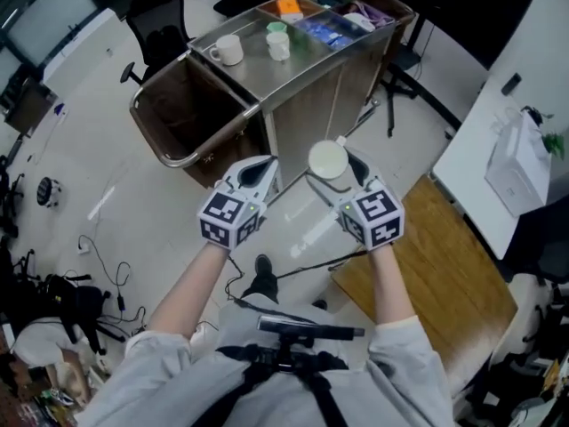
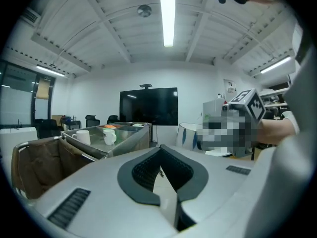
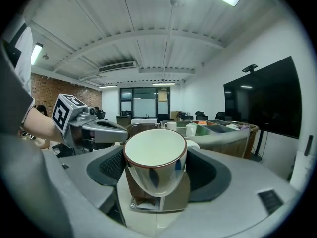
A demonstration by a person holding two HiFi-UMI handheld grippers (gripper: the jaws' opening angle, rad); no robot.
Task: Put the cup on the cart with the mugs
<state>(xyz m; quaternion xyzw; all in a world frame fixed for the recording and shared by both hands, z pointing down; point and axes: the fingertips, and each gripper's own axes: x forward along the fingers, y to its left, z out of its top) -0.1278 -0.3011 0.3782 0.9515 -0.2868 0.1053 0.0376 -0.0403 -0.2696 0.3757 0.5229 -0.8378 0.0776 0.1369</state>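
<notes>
Grey sleeves [image 1: 178,363] and a black chest harness [image 1: 284,358] of the person fill the near edge of the head view, with both forearms reaching out over a pale floor.

Beyond the hands stands the steel cart [image 1: 307,78], its flat top bare at the near end and split into compartments at the far end. A brown sack [image 1: 191,114] in a metal frame hangs on the cart's left end. To the right of the cart lie a wood-coloured floor panel [image 1: 436,256] and, farther right, a white table [image 1: 507,158].

Both tools are up over the floor on the near side of the cart, side by side. The right gripper [image 1: 336,171] is clamped on the cup [image 1: 327,160]; in the right gripper view its dark pads press both sides of the cup [image 3: 156,162], which sits upright, mouth up, pale inside with a dark rim. So the cup is in the air, near the cart but not on it. The left gripper [image 1: 260,169] is empty, its jaws brought together at the tips with only floor seen behind them.

On the cart's top, well apart from the cup, a white mug [image 1: 228,50] stands at the left, a smaller mug [image 1: 278,44] just right of it. An orange item [image 1: 289,7] and blue packets [image 1: 329,29] lie in the far compartments.
</notes>
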